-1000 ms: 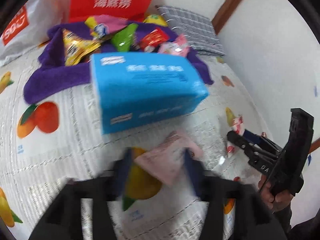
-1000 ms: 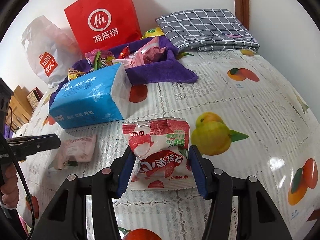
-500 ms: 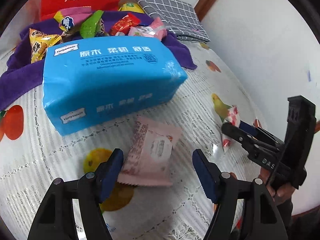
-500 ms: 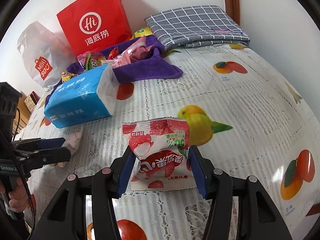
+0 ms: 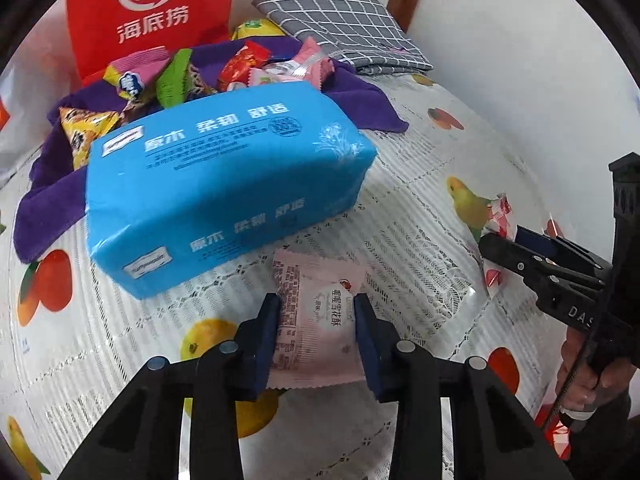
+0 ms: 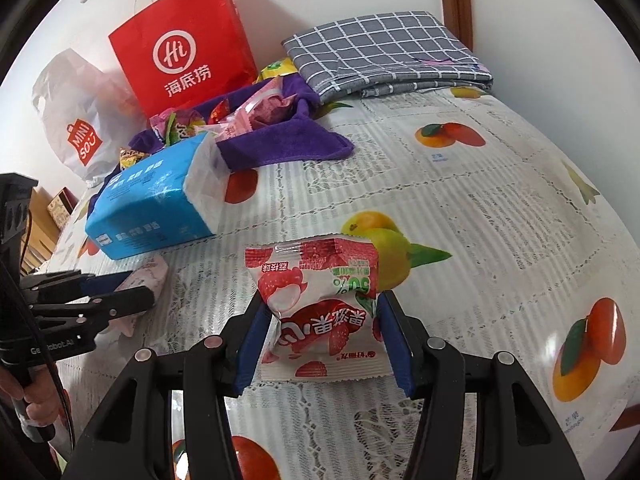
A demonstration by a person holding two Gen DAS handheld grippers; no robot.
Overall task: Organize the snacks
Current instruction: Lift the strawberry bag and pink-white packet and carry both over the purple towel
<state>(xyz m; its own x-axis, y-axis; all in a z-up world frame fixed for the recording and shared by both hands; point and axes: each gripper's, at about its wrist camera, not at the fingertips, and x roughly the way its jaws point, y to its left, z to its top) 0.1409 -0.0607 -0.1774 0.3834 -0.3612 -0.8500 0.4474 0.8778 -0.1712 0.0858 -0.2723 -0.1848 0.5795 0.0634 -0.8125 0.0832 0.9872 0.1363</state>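
Left wrist view: the left gripper point(image 5: 316, 332) has just been closing, and its blue pads now press both sides of a pink packet point(image 5: 316, 320) lying on the fruit-print tablecloth point(image 5: 420, 184). Just beyond the packet sits a blue tissue pack point(image 5: 224, 188). Behind that, a purple towel point(image 5: 360, 100) carries a heap of snacks point(image 5: 180, 80), with a red bag point(image 5: 152, 12) at the far left and a folded grey checked cloth point(image 5: 344, 28) at the far right. At the right edge the right gripper point(image 5: 504, 240), held by a hand point(image 5: 588, 376), grips a red-and-white packet point(image 5: 498, 216).

Right wrist view: the right gripper point(image 6: 322, 328) is clamped on the red-and-white packet point(image 6: 320, 300), the pads touching both its sides, near the middle of the cloth. To the left, the left gripper point(image 6: 138, 292) grasps the pink packet point(image 6: 148, 276) just in front of the tissue pack point(image 6: 156, 200). A white bag point(image 6: 76, 112) stands at the far left beside the red bag point(image 6: 184, 40).
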